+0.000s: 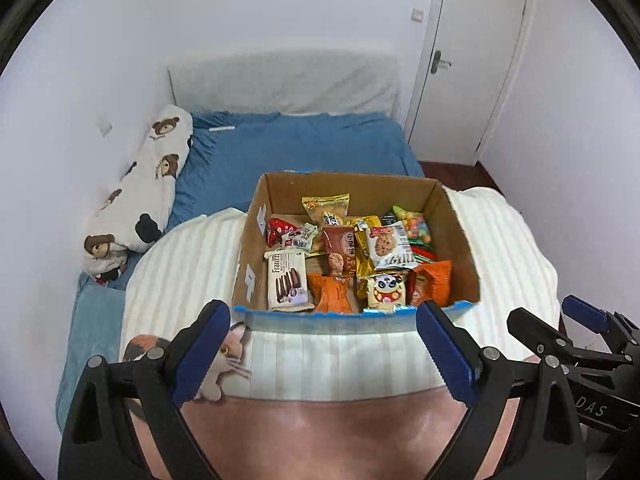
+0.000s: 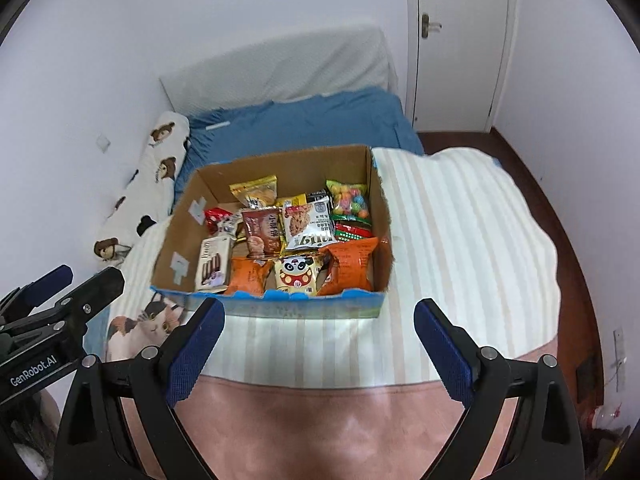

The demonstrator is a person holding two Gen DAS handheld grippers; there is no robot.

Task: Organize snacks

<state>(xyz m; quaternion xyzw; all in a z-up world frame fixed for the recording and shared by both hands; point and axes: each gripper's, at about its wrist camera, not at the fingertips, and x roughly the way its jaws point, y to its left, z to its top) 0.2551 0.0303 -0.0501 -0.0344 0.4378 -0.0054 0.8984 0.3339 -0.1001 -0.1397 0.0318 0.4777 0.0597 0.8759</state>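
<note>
An open cardboard box (image 1: 460, 240) with a blue outer rim stands on a striped blanket on a bed. Several snack packs fill it: a Franzzi biscuit pack (image 1: 287, 280), a panda pack (image 1: 386, 290), an orange bag (image 1: 334, 292) and a bag of coloured candies (image 1: 418, 228). My left gripper (image 1: 324, 344) hangs open in front of the box's near wall, holding nothing. At the right edge, the right gripper (image 1: 544, 312) shows. In the right wrist view, the same box (image 2: 180, 232) lies ahead, and my right gripper (image 2: 318, 348) is open and empty before it. The left gripper (image 2: 90, 276) is beside it.
The striped blanket (image 1: 192, 264) carries a cat print and has a pink part (image 1: 320, 432) nearest me. Behind the box are a blue sheet (image 1: 300, 144), a bear-print pillow (image 1: 140, 200) along the left wall and a white headboard (image 1: 280, 84). A closed door (image 1: 472, 60) stands at the back right.
</note>
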